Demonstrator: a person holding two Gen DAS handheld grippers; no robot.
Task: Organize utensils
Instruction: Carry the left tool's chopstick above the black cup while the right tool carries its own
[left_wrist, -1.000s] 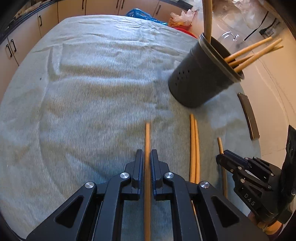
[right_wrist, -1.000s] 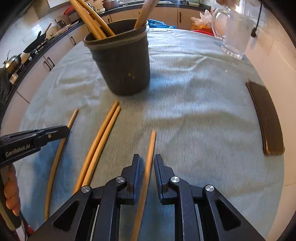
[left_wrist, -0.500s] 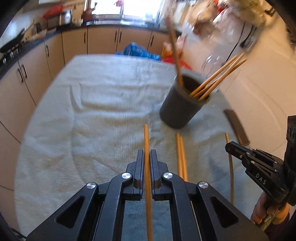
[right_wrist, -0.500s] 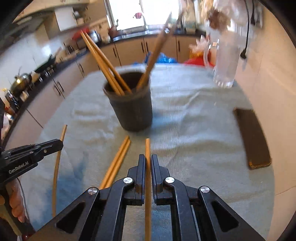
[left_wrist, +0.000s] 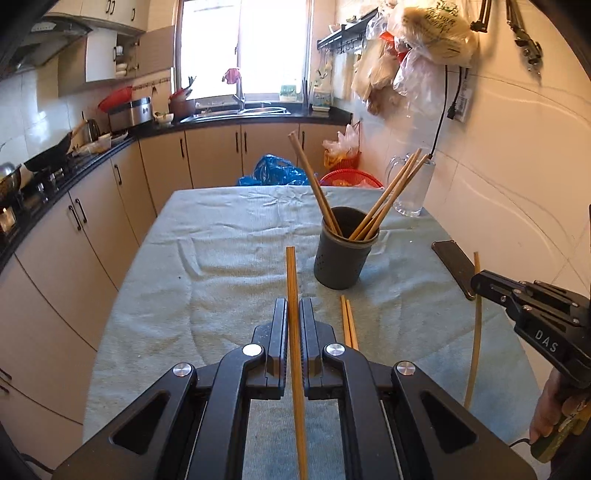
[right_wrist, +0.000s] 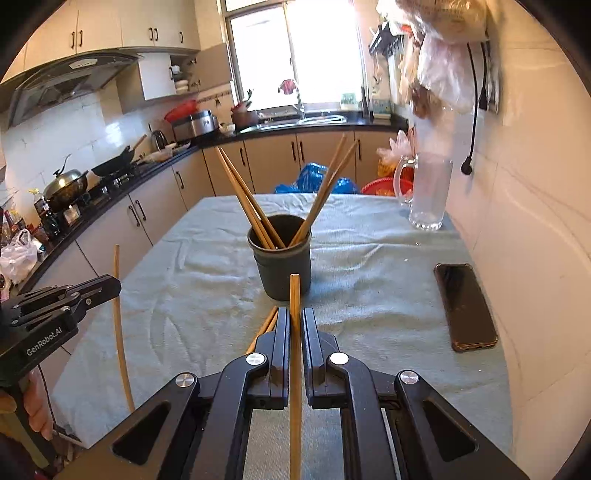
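Your left gripper (left_wrist: 293, 314) is matte black, two flat ribbed jaws on angular arms with triangular cut-outs and four round silver screws. Your right gripper (right_wrist: 293, 321) is built the same. Seen from the side, one body reads "DAS" at 3 o'clock, the other "GenRobot.AI" at 9 o'clock, both in white

Bare cloth (left_wrist: 229, 258) lies left of the holder (left_wrist: 341, 258); phone (right_wrist: 465, 306) and jug (right_wrist: 428, 192) crowd its right.

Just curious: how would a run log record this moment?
left tongs: shut on chopstick | right tongs: shut on chopstick | holder: ahead
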